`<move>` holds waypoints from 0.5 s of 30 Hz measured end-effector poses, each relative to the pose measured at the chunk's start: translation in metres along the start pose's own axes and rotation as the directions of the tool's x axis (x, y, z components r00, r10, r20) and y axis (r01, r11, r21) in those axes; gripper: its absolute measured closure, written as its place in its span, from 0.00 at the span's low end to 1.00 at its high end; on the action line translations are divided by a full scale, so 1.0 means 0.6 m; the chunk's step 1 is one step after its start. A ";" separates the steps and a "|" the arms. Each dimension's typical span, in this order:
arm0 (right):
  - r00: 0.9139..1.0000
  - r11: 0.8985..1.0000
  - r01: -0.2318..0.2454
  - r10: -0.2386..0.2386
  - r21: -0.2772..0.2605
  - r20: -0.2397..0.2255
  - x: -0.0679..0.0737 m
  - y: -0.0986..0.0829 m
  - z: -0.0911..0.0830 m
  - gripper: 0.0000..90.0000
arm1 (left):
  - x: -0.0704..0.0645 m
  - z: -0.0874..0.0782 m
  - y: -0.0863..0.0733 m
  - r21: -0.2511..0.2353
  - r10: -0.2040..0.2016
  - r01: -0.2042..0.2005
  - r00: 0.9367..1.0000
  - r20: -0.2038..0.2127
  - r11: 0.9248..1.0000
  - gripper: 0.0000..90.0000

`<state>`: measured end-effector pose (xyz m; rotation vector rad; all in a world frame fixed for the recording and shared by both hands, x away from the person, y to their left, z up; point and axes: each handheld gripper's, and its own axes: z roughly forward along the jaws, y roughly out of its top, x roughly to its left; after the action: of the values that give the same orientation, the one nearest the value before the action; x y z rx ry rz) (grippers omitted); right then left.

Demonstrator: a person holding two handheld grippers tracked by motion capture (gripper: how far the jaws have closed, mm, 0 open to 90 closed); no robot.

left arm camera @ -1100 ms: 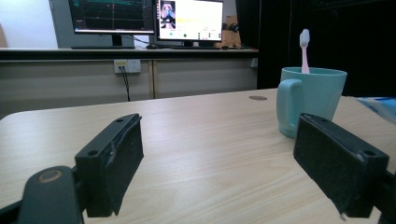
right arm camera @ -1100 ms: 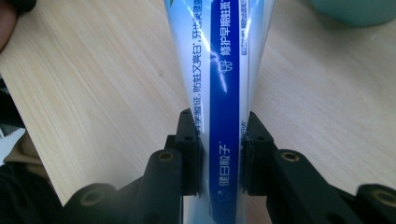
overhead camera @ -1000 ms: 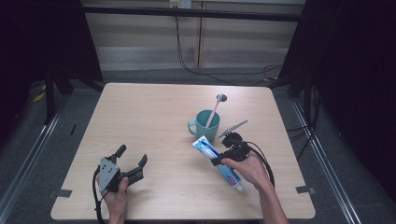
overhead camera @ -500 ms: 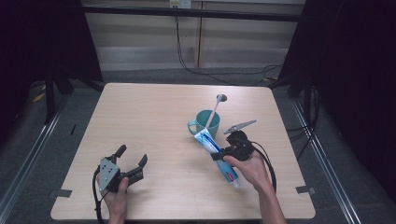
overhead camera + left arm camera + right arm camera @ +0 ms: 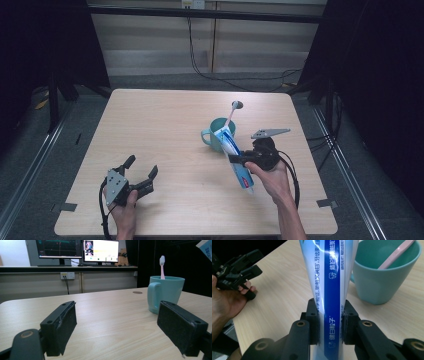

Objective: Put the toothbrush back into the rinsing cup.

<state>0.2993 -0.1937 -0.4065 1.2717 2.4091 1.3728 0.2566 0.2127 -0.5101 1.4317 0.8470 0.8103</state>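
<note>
Black gripper (image 5: 329,325) with 2 screw-holed jaws, trailing cable

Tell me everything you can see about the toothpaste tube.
The toothpaste tube is a soft-looking, glossy plastic tube, white and pale blue with a dark blue band and white printed characters. The right hand-held gripper clamps it across its middle, both pads pressed against its sides. It is lifted off the table and tilted, its upper end over the rim of the teal cup, its lower end pointing back toward the person.
</note>
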 end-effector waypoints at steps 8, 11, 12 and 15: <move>0.999 0.993 0.026 -0.023 -0.115 0.027 0.003 0.002 -0.008 0.81 | 0.000 0.000 0.000 0.001 0.000 0.000 1.000 -0.001 1.000 0.18; 1.000 0.989 0.017 -0.013 -0.147 0.023 0.002 0.004 -0.010 0.81 | 0.000 0.000 0.000 0.000 -0.003 0.003 1.000 0.001 1.000 0.18; 1.000 0.987 0.011 -0.009 -0.161 0.013 0.001 0.004 -0.011 0.81 | 0.000 0.000 0.000 0.000 -0.003 0.003 1.000 0.001 1.000 0.18; 1.000 0.981 0.015 -0.013 -0.195 0.014 0.002 0.005 -0.012 0.81 | 0.000 0.000 0.000 0.000 0.000 0.000 1.000 0.002 1.000 0.18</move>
<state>0.2972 -0.1971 -0.3998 1.2083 2.2062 1.5472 0.2566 0.2130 -0.5101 1.4325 0.8460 0.8085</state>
